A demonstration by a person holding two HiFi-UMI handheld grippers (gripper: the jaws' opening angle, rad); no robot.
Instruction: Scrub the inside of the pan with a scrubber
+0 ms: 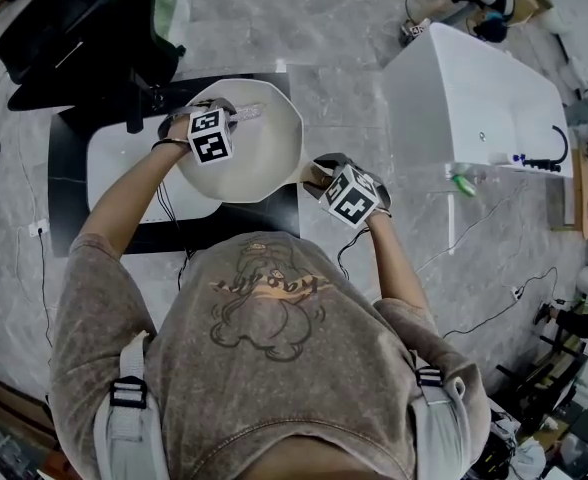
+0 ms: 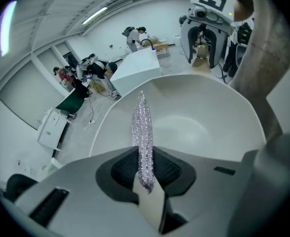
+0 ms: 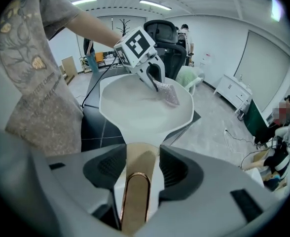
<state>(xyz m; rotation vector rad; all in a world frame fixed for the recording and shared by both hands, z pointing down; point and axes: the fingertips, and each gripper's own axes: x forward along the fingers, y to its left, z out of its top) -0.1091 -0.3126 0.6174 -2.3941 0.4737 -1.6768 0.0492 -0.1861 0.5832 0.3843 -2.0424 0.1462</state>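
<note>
A white pan is held over the black table. Its copper-coloured handle runs between the jaws of my right gripper, which is shut on it at the pan's near right side. My left gripper is shut on a glittery silver scrubber that sticks out forward over the pan's bowl. In the right gripper view the left gripper reaches in from the far rim, and the scrubber hangs at the inner wall. Whether the scrubber touches the pan I cannot tell.
Under the pan stands a black table with a white top. A black office chair is at the far left, and a large white box-shaped unit is on the right. Cables lie on the grey floor.
</note>
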